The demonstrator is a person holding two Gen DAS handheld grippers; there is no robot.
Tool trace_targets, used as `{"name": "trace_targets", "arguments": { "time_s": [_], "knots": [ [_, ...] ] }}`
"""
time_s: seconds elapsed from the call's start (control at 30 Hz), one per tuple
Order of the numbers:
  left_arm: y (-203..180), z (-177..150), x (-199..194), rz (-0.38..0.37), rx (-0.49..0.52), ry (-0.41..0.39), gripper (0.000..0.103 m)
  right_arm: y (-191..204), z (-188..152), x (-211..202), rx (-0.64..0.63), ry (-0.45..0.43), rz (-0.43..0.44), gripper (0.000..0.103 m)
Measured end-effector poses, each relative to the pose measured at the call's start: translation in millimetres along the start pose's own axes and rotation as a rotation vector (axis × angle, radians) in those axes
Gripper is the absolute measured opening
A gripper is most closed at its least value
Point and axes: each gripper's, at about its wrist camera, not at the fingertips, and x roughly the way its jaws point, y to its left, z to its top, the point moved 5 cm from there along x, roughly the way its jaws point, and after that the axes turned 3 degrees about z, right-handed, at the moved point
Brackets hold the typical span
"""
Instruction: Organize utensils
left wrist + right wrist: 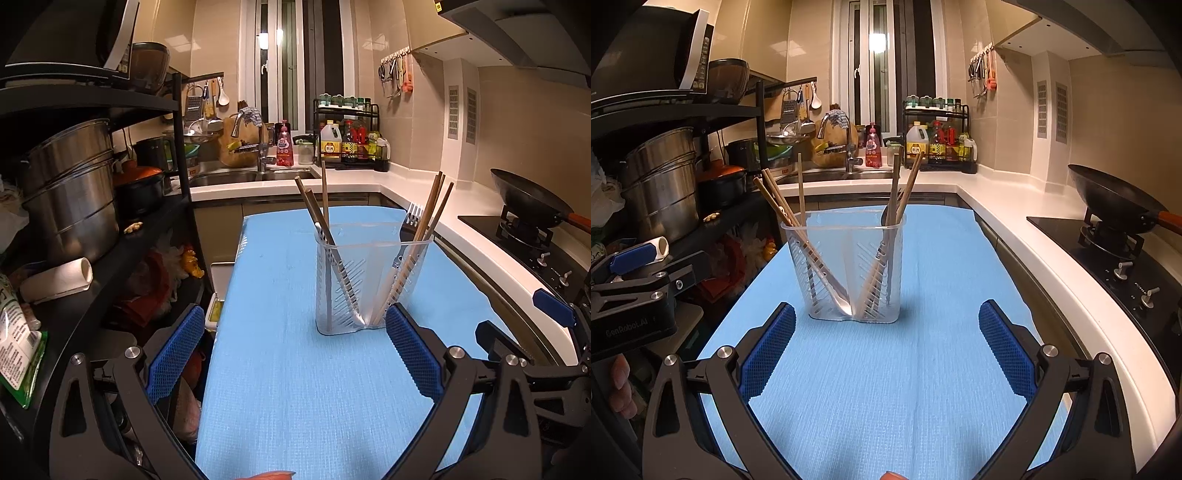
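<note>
A blue mat (295, 369) covers the counter in a narrow kitchen, sink (255, 177) at the far end, stove (1108, 236) right, shelves (92, 99) left. A clear holder (369, 280) mid-mat holds chopsticks (314, 206) and a fork (412, 218); lower ends blur. Left tongs (295, 354) and right tongs (886, 350) gape, empty.
</note>
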Motion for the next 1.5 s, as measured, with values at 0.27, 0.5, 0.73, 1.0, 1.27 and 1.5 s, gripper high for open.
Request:
{"name": "trace_targets", "arguments": {
  "time_s": [0.27,0.5,0.73,1.0,1.27,1.5],
  "knots": [
    [-1.7,-0.6,0.7,0.001,0.004,0.004,0.095,-3.9,1.1,2.2,0.007,0.005,-0.003,0.098],
    [-3.0,-1.2,1.0,0.001,0.012,0.006,0.095,-3.9,1.1,2.2,0.006,0.005,-0.002,0.098],
    [-4.3,-0.7,1.3,0.01,0.017,0.007,0.095,-4.1,1.7,2.8,0.005,0.003,-0.004,0.098],
    [-8.1,-0.4,1.3,-0.001,0.028,0.015,0.095,-4.4,2.4,3.2,0.007,0.004,-0.002,0.098],
    [-8.0,-0.9,1.8,0.008,0.031,0.014,0.095,-6.6,2.7,2.0,0.011,0.002,0.002,0.098],
    [-6.9,-1.4,2.5,0.01,0.03,0.023,0.095,-5.5,2.2,0.4,0.008,0.002,0.003,0.098]
  ]
}}
